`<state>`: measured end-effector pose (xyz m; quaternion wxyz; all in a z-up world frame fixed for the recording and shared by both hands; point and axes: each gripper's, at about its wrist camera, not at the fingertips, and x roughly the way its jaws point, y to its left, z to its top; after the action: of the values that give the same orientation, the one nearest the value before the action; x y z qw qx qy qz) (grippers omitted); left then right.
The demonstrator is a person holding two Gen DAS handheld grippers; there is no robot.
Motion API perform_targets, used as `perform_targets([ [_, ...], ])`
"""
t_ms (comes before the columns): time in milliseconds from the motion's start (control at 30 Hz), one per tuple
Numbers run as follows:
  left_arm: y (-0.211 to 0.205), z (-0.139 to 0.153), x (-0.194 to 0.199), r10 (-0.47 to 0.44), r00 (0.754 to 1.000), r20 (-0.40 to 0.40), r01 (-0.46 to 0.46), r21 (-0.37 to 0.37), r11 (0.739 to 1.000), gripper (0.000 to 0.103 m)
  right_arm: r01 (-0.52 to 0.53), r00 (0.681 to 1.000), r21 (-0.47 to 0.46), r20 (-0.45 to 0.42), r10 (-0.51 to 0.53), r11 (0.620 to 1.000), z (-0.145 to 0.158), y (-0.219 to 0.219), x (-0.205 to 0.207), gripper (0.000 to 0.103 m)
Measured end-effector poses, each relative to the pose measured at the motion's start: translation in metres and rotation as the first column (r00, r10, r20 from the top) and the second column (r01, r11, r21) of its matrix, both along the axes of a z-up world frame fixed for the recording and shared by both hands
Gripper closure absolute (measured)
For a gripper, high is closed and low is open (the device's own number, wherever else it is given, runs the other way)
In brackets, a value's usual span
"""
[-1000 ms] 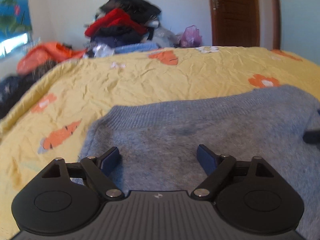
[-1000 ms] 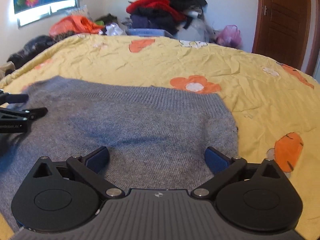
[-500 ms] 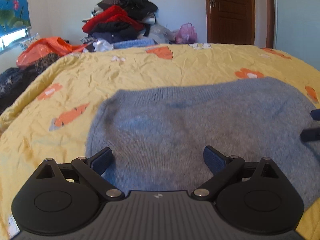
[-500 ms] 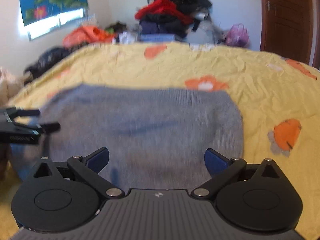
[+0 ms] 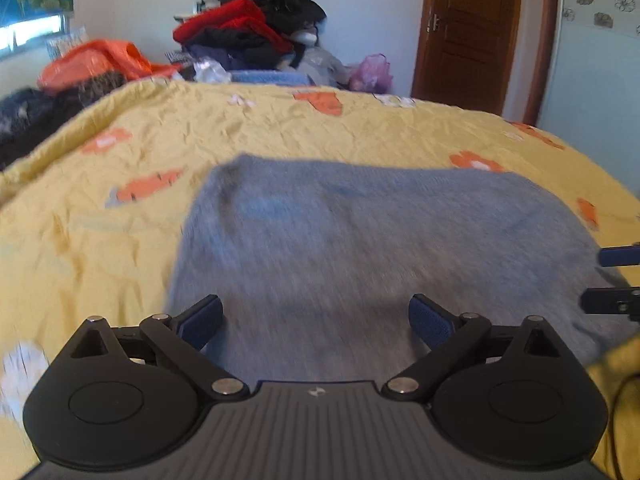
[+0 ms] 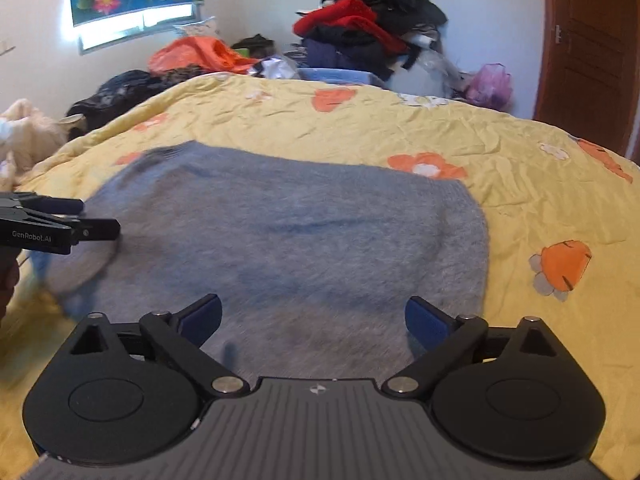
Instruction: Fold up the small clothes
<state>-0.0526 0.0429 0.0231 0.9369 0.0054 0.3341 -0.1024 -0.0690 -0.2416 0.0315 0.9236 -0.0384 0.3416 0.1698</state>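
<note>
A grey knit sweater (image 5: 360, 240) lies folded flat on a yellow flowered bedspread (image 5: 140, 140); it also shows in the right wrist view (image 6: 300, 240). My left gripper (image 5: 316, 318) is open and empty above the sweater's near left part. My right gripper (image 6: 312, 318) is open and empty above its near right part. The left gripper also shows from the side at the left edge of the right wrist view (image 6: 96, 220). The right gripper's fingers (image 5: 616, 256) show at the right edge of the left wrist view.
A pile of red, black and dark clothes (image 6: 368, 28) is stacked beyond the bed's far edge. Orange fabric (image 6: 192, 54) and dark clothes (image 6: 120, 88) lie at the far left. A brown door (image 5: 468, 32) stands at the far right.
Both grippers have pulled back and risen from the sweater, so more of it and the bedspread shows. Both stay open.
</note>
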Motion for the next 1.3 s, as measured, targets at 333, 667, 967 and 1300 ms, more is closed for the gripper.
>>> perform_targets([
  [333,-0.009,-0.002,-0.02,0.005,1.0,-0.003,-0.004,0.102,0.995,0.003,-0.005,0.998,-0.012,-0.067,0.004,1.0,-0.005,0.0,-0.001,0.006],
  [667,0.034,-0.004,-0.077,0.221,0.966,-0.137,-0.247,-0.21,0.946,0.003,-0.089,0.995,0.103,-0.044,0.093,0.991,0.008,0.028,0.003,0.004],
  [967,0.048,-0.003,-0.041,0.362,0.918,-0.162,-0.397,-0.352,0.848,0.01,-0.151,0.988,0.106,-0.03,0.155,0.983,0.013,0.047,-0.001,0.003],
  [1300,0.03,-0.004,-0.03,0.454,0.887,-0.08,-0.461,-0.182,0.869,0.097,-0.138,0.986,0.191,-0.064,0.153,0.972,0.019,0.04,0.024,0.003],
])
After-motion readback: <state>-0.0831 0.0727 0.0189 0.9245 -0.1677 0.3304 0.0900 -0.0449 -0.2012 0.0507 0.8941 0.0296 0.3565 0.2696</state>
